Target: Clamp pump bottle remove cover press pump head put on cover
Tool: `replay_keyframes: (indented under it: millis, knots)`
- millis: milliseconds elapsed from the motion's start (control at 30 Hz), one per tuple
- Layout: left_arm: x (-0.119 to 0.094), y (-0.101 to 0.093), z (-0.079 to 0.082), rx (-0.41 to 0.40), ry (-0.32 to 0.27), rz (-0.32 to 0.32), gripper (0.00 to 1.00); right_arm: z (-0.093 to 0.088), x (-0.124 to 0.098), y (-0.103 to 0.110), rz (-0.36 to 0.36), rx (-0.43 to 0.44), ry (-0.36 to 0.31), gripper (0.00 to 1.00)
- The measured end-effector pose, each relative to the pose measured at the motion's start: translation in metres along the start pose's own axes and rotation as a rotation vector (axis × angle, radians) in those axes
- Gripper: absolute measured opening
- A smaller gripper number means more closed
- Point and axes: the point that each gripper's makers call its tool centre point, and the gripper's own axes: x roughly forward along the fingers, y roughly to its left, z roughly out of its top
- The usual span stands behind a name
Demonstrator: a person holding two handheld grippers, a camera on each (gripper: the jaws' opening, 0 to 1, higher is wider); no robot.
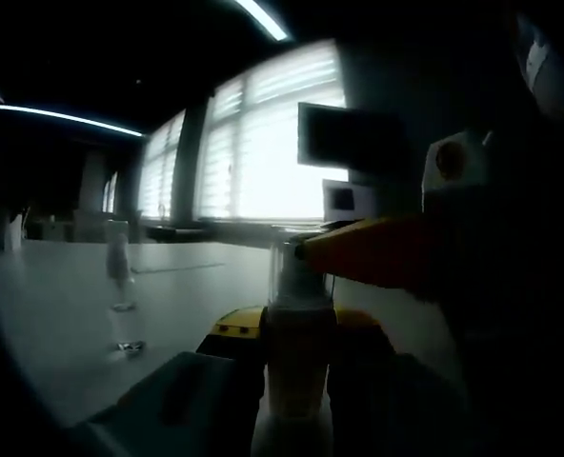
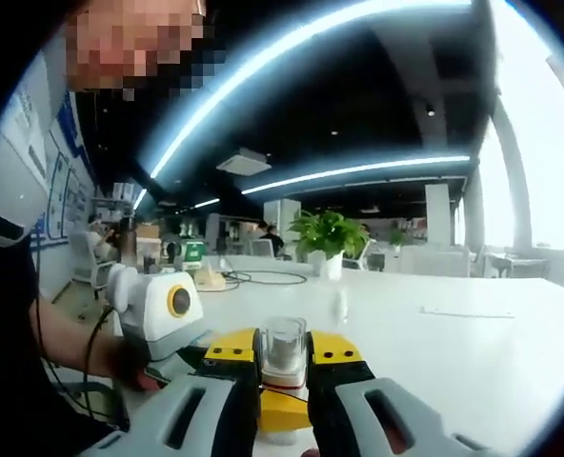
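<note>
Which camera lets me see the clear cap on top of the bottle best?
The right gripper view. It is bright there, and the clear cap sits in plain sight between the right tool's yellow-tipped jaws. In the left gripper view the bottle's top is dim against the window light, with the other tool partly in front of it.

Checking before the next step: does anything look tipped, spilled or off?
Nothing stands out. The pump bottle stands upright between the left gripper jaws; the right gripper grips its clear cover. No spill visible on the table.

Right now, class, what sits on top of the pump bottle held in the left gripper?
A clear cover sits atop the pump bottle, pinched between the right gripper's jaws. The pump head beneath it cannot be made out; the left gripper clamps the bottle's body.
</note>
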Motion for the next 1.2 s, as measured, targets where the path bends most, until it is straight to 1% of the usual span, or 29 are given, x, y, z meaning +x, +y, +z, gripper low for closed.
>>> replay_keyframes:
  millis: [233,433,533,600,633,733,767,800,900,1100,1200]
  knots:
    - [0.000,-0.001,-0.001,0.000,0.002,-0.006,0.15,0.000,-0.002,0.000,0.009,-0.001,0.007,0.13]
    - [0.000,-0.001,-0.001,0.000,0.003,-0.004,0.15,0.002,-0.002,0.001,0.000,-0.018,-0.006,0.13]
    - [0.000,-0.001,0.000,-0.003,0.003,-0.006,0.15,0.006,-0.001,0.001,-0.005,-0.028,-0.016,0.13]
    - [0.000,-0.002,0.000,-0.004,0.003,-0.008,0.15,0.012,-0.001,0.000,-0.010,0.011,-0.038,0.13]
    - [0.000,-0.002,0.000,-0.004,0.002,-0.008,0.15,0.013,-0.001,-0.002,-0.011,0.021,-0.038,0.13]
    - [-0.001,-0.001,0.000,0.000,0.002,0.000,0.15,0.011,0.000,-0.001,-0.010,0.006,-0.032,0.13]
    - [-0.001,-0.001,0.000,0.001,0.002,0.001,0.15,0.009,0.000,-0.001,-0.006,0.011,-0.034,0.13]
    - [-0.001,-0.001,0.000,-0.002,0.002,0.002,0.15,0.009,0.001,0.000,0.000,0.041,-0.034,0.13]
    - [-0.001,-0.001,0.000,0.000,0.001,0.000,0.15,0.011,0.000,-0.001,-0.004,0.024,-0.038,0.13]
    - [-0.001,-0.001,0.000,0.003,0.000,-0.004,0.15,0.025,-0.004,-0.001,-0.002,0.024,-0.068,0.13]
    - [-0.001,-0.001,0.000,0.003,0.001,-0.002,0.15,0.033,-0.008,-0.004,-0.009,0.026,-0.089,0.13]
